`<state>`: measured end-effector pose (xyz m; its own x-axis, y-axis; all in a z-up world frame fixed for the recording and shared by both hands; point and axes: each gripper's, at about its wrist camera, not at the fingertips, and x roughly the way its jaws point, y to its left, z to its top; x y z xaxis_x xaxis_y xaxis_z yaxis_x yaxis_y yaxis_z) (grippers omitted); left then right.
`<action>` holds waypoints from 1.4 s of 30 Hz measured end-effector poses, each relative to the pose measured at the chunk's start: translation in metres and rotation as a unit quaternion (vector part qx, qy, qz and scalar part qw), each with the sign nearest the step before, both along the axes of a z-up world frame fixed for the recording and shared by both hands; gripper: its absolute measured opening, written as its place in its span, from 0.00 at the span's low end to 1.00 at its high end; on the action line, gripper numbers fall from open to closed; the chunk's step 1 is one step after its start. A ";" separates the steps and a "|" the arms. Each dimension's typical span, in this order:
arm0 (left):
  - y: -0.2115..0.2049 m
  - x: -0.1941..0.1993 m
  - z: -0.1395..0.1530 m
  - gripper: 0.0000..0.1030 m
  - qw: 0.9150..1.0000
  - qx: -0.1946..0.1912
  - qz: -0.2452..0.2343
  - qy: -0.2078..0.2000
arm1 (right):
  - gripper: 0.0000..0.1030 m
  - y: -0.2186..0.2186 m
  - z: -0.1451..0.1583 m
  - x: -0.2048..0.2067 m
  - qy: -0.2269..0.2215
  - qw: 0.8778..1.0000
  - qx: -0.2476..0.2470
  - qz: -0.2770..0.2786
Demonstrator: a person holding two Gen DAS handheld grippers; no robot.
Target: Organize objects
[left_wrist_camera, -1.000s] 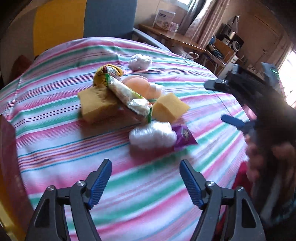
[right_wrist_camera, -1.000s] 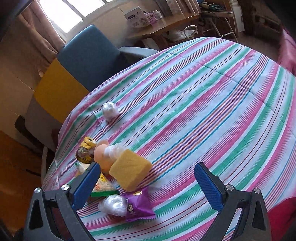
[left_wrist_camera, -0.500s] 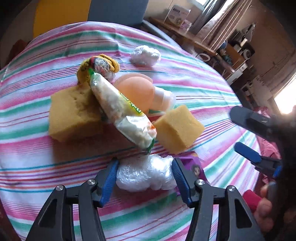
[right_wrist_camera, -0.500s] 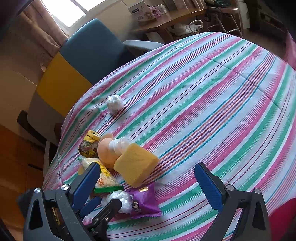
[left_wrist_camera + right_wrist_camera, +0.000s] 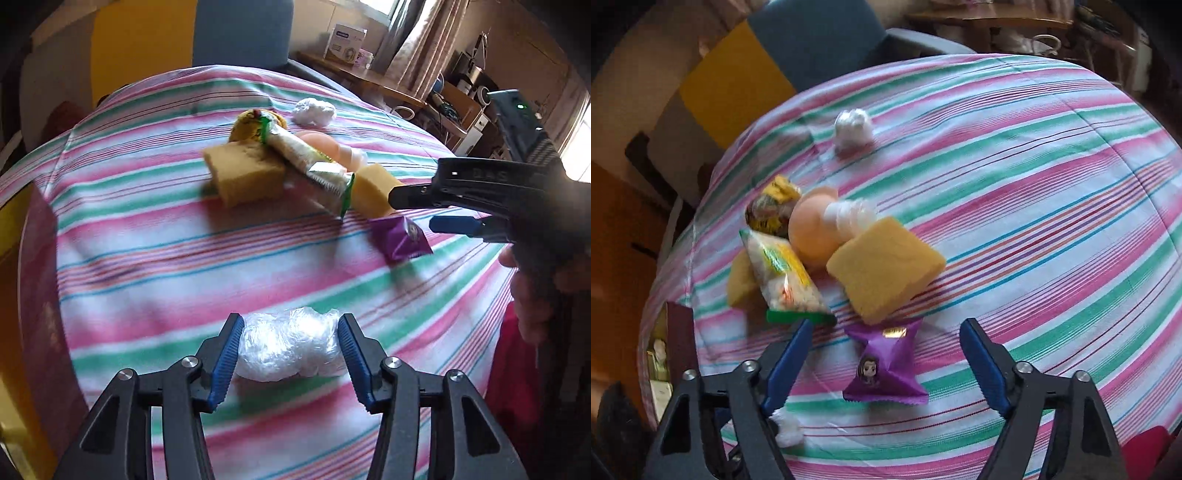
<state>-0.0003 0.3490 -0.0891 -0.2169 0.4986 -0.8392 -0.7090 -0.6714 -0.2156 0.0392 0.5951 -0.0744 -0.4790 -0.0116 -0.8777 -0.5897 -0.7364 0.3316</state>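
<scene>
Your left tool (image 5: 290, 356) has been closing and now grips the light, squashy plastic wad (image 5: 290, 347), well clear of the sponge (image 5: 884, 267); your right tool (image 5: 884, 363), still narrowing, straddles the slippery purple packet (image 5: 886, 367) untouched—pinch its middle.

Pink, green and white striped cloth (image 5: 155, 266) covering the table. Blue and yellow upholstered armchair (image 5: 798, 51) standing beyond its far edge. White cardboard box (image 5: 345, 40) sitting on a wooden side desk (image 5: 373, 79) beside hanging pinkish curtains (image 5: 417, 40).
</scene>
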 end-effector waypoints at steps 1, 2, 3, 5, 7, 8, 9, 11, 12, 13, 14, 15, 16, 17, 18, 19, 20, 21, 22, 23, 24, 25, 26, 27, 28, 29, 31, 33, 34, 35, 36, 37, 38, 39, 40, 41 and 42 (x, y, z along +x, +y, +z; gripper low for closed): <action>-0.003 0.002 0.000 0.52 1.000 0.000 -0.002 0.004 | 0.76 -0.002 -0.002 -0.001 -0.004 1.000 0.003 0.005; -0.003 0.002 0.000 0.52 1.000 0.000 -0.002 0.006 | 0.74 -0.003 -0.002 -0.001 -0.006 1.000 0.004 0.009; -0.004 0.003 -0.001 0.52 1.000 0.001 -0.002 0.006 | 0.73 -0.004 -0.004 -0.002 -0.010 1.000 0.005 0.014; -0.005 0.001 -0.001 0.52 1.000 0.005 0.000 0.006 | 0.71 -0.006 -0.007 -0.002 -0.017 1.000 0.007 0.016; -0.004 0.001 -0.002 0.53 1.000 0.007 -0.002 0.008 | 0.70 -0.008 -0.011 -0.003 -0.024 0.999 0.007 0.021; -0.004 0.001 -0.002 0.53 1.000 0.007 -0.006 0.010 | 0.70 -0.008 -0.012 -0.004 -0.026 0.999 0.008 0.022; -0.004 0.001 -0.003 0.54 1.000 0.008 -0.006 0.010 | 0.70 -0.009 -0.013 -0.005 -0.028 0.999 0.009 0.025; -0.003 -0.001 -0.006 0.56 1.000 0.008 -0.004 0.005 | 0.70 -0.011 -0.015 -0.006 -0.030 0.999 0.009 0.031; -0.003 -0.002 -0.007 0.57 1.000 0.010 -0.002 0.002 | 0.70 -0.012 -0.016 -0.007 -0.029 0.999 0.008 0.034; -0.004 -0.003 -0.008 0.58 1.000 0.012 0.000 -0.001 | 0.70 -0.014 -0.017 -0.009 -0.032 0.999 0.010 0.037; -0.004 -0.003 -0.011 0.62 1.000 0.012 0.000 -0.008 | 0.70 -0.015 -0.018 -0.010 -0.038 0.998 0.017 0.038; -0.004 -0.005 -0.014 0.64 1.000 0.013 0.000 -0.017 | 0.70 -0.017 -0.019 -0.011 -0.047 0.998 0.027 0.041; -0.005 -0.007 -0.018 0.64 0.999 0.014 0.003 -0.030 | 0.70 -0.018 -0.022 -0.012 -0.054 0.997 0.029 0.043; -0.005 -0.006 -0.019 0.62 1.000 0.016 0.004 -0.026 | 0.70 -0.019 -0.025 -0.013 -0.061 0.997 0.030 0.047; -0.005 -0.004 -0.020 0.61 1.000 0.009 -0.001 -0.014 | 0.70 -0.021 -0.027 -0.013 -0.065 0.996 0.037 0.050; -0.005 -0.001 -0.020 0.61 1.000 0.003 -0.004 -0.004 | 0.63 -0.023 -0.027 -0.014 -0.073 0.994 0.056 0.051; -0.004 0.003 -0.021 0.61 1.000 -0.001 -0.006 0.007 | 0.41 -0.025 -0.028 -0.014 -0.090 0.991 0.084 0.045; -0.004 0.004 -0.022 0.61 1.000 -0.001 -0.006 0.012 | 0.34 -0.026 -0.028 -0.012 -0.097 0.989 0.103 0.042; -0.004 0.006 -0.022 0.60 1.000 0.001 -0.004 0.016 | 0.34 -0.025 -0.028 -0.011 -0.095 0.990 0.099 0.043; -0.005 0.007 -0.023 0.59 1.000 0.002 -0.004 0.020 | 0.34 -0.023 -0.029 -0.010 -0.093 0.990 0.093 0.042; -0.005 0.007 -0.023 0.59 1.000 0.003 -0.004 0.022 | 0.34 -0.021 -0.029 -0.009 -0.092 0.991 0.088 0.041; -0.006 0.008 -0.023 0.59 1.000 0.004 -0.004 0.022 | 0.36 -0.020 -0.030 -0.008 -0.089 0.992 0.081 0.041; -0.007 0.007 -0.023 0.59 1.000 0.007 -0.004 0.020 | 0.37 -0.020 -0.030 -0.006 -0.087 0.992 0.078 0.040; -0.008 0.007 -0.023 0.59 1.000 0.011 -0.003 0.017 | 0.37 -0.020 -0.030 -0.005 -0.086 0.993 0.077 0.041; -0.009 0.005 -0.023 0.59 1.000 0.016 -0.001 0.014 | 0.37 -0.020 -0.030 -0.004 -0.084 0.993 0.076 0.040; -0.010 0.003 -0.022 0.60 1.000 0.026 0.002 0.008 | 0.38 -0.019 -0.030 -0.004 -0.083 0.993 0.075 0.039; -0.012 0.001 -0.023 0.60 0.999 0.034 0.003 0.001 | 0.41 -0.020 -0.030 -0.006 -0.082 0.993 0.078 0.044; -0.015 -0.002 -0.021 0.60 0.999 0.040 0.004 -0.016 | 0.47 -0.024 -0.030 -0.008 -0.081 0.992 0.085 0.054; -0.017 -0.005 -0.020 0.61 0.999 0.044 0.007 -0.029 | 0.50 -0.027 -0.030 -0.009 -0.084 0.990 0.091 0.060; -0.017 -0.007 -0.018 0.61 0.998 0.046 0.010 -0.040 | 0.54 -0.031 -0.030 -0.013 -0.086 0.989 0.096 0.066; -0.018 -0.008 -0.017 0.61 0.998 0.048 0.013 -0.048 | 0.55 -0.033 -0.030 -0.014 -0.087 0.989 0.099 0.071; -0.020 -0.009 -0.016 0.61 0.997 0.051 0.017 -0.054 | 0.56 -0.034 -0.030 -0.014 -0.089 0.988 0.101 0.073; -0.023 -0.011 -0.014 0.61 0.997 0.054 0.027 -0.057 | 0.56 -0.034 -0.030 -0.014 -0.090 0.988 0.102 0.074; -0.024 -0.012 -0.012 0.60 0.996 0.058 0.032 -0.059 | 0.57 -0.034 -0.030 -0.014 -0.090 0.988 0.101 0.074; -0.027 -0.013 -0.010 0.60 0.995 0.063 0.036 -0.064 | 0.57 -0.034 -0.030 -0.014 -0.090 0.988 0.101 0.074; -0.026 -0.016 -0.007 0.59 0.994 0.069 0.042 -0.068 | 0.57 -0.034 -0.029 -0.014 -0.090 0.988 0.102 0.074; -0.025 -0.017 -0.004 0.59 0.994 0.072 0.044 -0.069 | 0.57 -0.034 -0.029 -0.014 -0.091 0.988 0.103 0.075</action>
<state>-0.0175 0.3237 -0.0935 -0.1533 0.6001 -0.7851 -0.6057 -0.6848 -0.4052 0.0255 0.5608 -0.1035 -0.3191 0.1171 -0.9405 -0.5054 -0.8605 0.0643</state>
